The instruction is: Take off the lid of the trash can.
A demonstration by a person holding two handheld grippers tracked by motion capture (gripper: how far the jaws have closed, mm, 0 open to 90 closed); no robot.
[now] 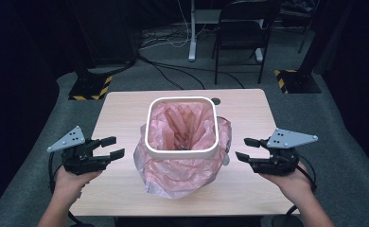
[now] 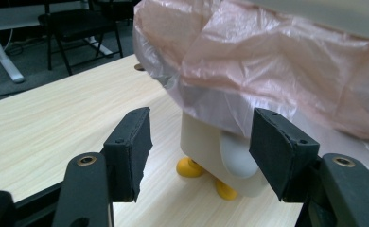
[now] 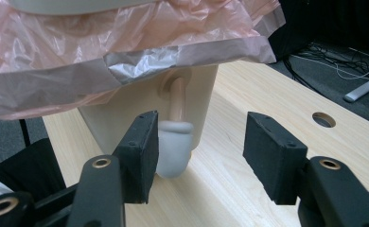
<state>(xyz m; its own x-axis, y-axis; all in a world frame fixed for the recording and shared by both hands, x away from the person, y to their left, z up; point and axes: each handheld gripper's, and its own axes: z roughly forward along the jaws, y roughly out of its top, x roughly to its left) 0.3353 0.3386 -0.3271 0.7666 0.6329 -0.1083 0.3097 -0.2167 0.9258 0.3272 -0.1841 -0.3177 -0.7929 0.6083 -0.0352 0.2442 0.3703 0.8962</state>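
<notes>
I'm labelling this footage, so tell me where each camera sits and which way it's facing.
High view: above the near table edge, looking forward and down at the white bin with its pink bag; both forearms, left gripper and right gripper show.
Left gripper view: rides low on that gripper, facing the bin's base and yellow feet; open jaws show.
Right gripper view: on that gripper, facing the bin's other side; open jaws show.
Shared: bin, bag, table.

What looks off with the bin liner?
The pink liner hangs unevenly over the small white bin: it balloons low on the near side, bunching on the table, and is crumpled under the white rim ring.
</notes>
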